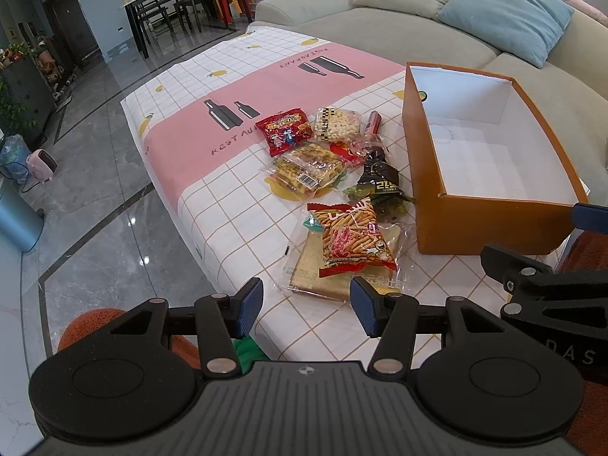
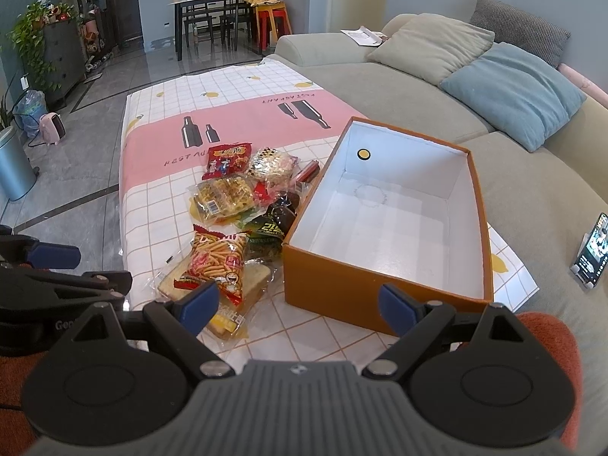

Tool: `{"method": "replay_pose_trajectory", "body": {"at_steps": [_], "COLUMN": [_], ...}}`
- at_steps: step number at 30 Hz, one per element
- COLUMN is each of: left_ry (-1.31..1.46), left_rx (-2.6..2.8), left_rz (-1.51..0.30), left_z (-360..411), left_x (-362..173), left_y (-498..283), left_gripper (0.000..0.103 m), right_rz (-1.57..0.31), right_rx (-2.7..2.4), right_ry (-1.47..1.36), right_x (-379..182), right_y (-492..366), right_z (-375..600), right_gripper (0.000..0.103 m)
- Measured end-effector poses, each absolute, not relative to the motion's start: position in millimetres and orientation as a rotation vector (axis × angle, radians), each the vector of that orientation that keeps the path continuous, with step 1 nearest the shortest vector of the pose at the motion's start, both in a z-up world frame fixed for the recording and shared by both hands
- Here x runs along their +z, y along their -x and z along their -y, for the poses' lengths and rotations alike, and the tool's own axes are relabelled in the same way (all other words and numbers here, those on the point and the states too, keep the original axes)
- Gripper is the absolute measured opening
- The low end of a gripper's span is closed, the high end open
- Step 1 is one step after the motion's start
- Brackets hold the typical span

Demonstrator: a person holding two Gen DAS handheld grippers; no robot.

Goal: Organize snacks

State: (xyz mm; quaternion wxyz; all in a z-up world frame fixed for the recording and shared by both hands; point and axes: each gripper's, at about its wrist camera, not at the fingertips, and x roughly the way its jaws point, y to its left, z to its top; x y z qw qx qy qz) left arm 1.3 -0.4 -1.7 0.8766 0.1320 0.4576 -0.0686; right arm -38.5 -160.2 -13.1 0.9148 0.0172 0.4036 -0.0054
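Orange box (image 2: 326,288) beside snacks (image 1: 353,239); far tablecloth (image 1: 212,87) bare.

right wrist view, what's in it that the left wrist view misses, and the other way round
Only the right wrist view shows the phone propped on the sofa and the yellow dot on the box's inner end wall. Only the left wrist view shows the sausage stick clearly, lying beside the box. Both show the empty orange box, the stick-snack bag lying on the sliced bread pack, and both grippers open.
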Motion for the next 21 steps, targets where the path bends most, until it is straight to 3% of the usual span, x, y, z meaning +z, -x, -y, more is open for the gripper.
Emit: {"method": "replay_pose_trajectory", "body": {"at_steps": [21], "left_ry": [-0.244], "left_rx": [-0.170], "left_rz": [-0.970], "left_z": [3.0], "left_x": [-8.5], "left_y": [-0.1], "left_gripper": [0.063], "right_rz": [-0.849], "right_rx": [-0.012], "right_ry": [-0.032], "right_x": [-17.3], "right_y": [35.4], "right_z": [160.4], "right_gripper": [0.087]}}
